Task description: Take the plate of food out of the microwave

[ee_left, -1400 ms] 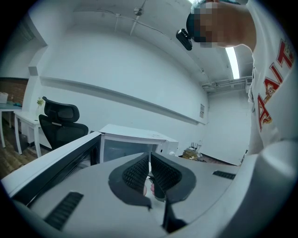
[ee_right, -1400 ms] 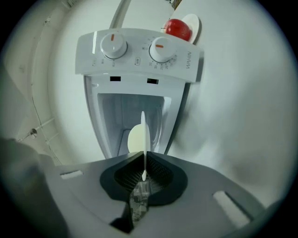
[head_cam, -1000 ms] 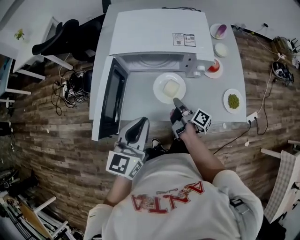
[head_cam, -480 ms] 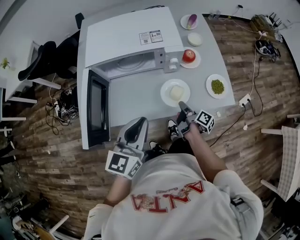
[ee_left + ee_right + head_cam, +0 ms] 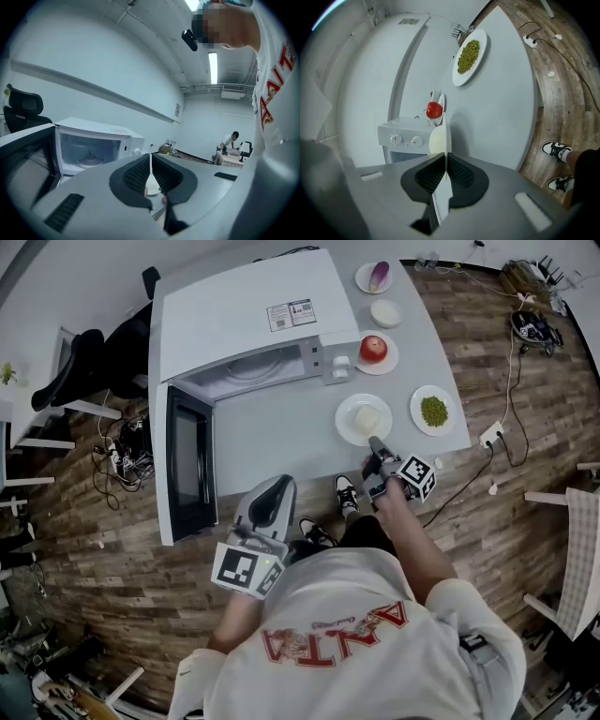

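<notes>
microwave: standing left of both grippers, door hanging open; only the left gripper view is showing its turntable.
left gripper: fingers pressing together, pad against pad.
plate of food: sitting outside the microwave over the grey table, just ahead of the right fingers.
right gripper: clamping the plate's near rim; only the right gripper view is showing that rim edge-on between the pads.
plate of peas: lying right of those fingers.
</notes>
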The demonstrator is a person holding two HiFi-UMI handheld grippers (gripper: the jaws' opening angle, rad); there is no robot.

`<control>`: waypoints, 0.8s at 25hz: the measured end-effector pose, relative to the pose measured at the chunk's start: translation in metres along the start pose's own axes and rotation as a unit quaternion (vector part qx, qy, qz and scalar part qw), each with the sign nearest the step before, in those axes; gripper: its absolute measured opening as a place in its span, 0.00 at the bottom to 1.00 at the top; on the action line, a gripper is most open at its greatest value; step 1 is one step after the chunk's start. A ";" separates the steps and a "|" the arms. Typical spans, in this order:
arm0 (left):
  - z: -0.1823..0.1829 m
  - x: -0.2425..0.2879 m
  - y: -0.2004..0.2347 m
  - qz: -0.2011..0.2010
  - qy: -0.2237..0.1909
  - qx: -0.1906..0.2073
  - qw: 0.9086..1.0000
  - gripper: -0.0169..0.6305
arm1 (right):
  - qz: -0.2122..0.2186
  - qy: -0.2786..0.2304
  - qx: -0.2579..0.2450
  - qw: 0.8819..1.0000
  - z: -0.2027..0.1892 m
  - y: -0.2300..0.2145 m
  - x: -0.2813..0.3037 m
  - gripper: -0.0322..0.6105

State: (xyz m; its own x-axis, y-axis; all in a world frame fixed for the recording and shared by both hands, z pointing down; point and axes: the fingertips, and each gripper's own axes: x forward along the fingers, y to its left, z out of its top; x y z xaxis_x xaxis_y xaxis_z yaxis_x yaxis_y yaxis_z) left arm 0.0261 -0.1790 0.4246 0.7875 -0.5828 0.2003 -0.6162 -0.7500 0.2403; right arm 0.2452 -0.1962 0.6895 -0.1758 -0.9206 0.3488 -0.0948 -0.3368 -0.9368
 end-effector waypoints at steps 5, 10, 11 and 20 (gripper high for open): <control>-0.003 0.004 0.007 0.006 0.005 -0.005 1.000 0.06 | -0.022 0.002 0.000 1.000 0.004 -0.005 0.004 0.08; -0.002 0.012 0.012 0.000 0.005 -0.007 1.000 0.06 | -0.028 0.004 -0.009 1.000 0.006 -0.003 0.008 0.08; -0.002 0.013 0.012 -0.004 0.004 -0.009 1.000 0.06 | -0.025 0.006 -0.010 1.000 0.007 -0.001 0.010 0.10; -0.002 0.018 0.015 -0.023 0.004 -0.026 0.999 0.06 | -0.091 0.135 -0.264 0.951 -0.017 0.004 0.013 0.39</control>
State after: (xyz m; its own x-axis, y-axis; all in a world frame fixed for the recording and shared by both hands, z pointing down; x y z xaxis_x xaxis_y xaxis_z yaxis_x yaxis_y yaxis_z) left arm 0.0306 -0.2002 0.4341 0.8150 -0.5453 0.1962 -0.5794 -0.7587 0.2979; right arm 0.2259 -0.2067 0.6905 -0.3476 -0.7487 0.5644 -0.6143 -0.2730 -0.7404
